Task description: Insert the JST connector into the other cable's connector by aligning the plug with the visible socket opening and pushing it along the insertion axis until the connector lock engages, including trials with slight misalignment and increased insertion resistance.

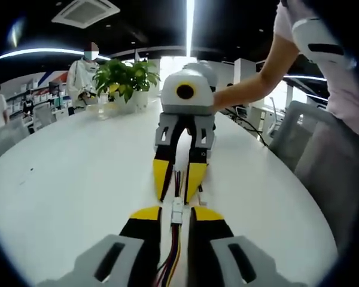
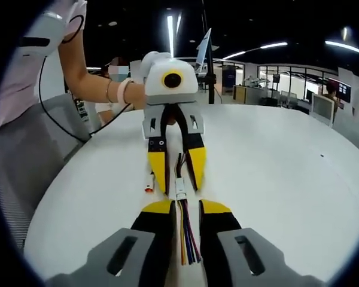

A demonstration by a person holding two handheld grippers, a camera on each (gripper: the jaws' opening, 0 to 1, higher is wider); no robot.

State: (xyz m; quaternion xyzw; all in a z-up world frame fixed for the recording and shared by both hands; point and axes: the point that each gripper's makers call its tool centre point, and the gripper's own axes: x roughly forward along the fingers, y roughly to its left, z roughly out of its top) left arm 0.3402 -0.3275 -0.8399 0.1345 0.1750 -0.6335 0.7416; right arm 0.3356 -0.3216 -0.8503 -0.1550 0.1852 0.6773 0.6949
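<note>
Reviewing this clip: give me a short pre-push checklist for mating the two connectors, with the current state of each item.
1. Left hand-held gripper shut on its wire bundle: ok.
2. Right hand-held gripper shut on its wire bundle: ok.
3. The two grippers face each other nose to nose: ok.
4. White connector sits between the two sets of jaws: ok.
5. Lock engaged: cannot tell.
6. Small loose part on the table lies beside the jaws, off the insertion line: ok.
</note>
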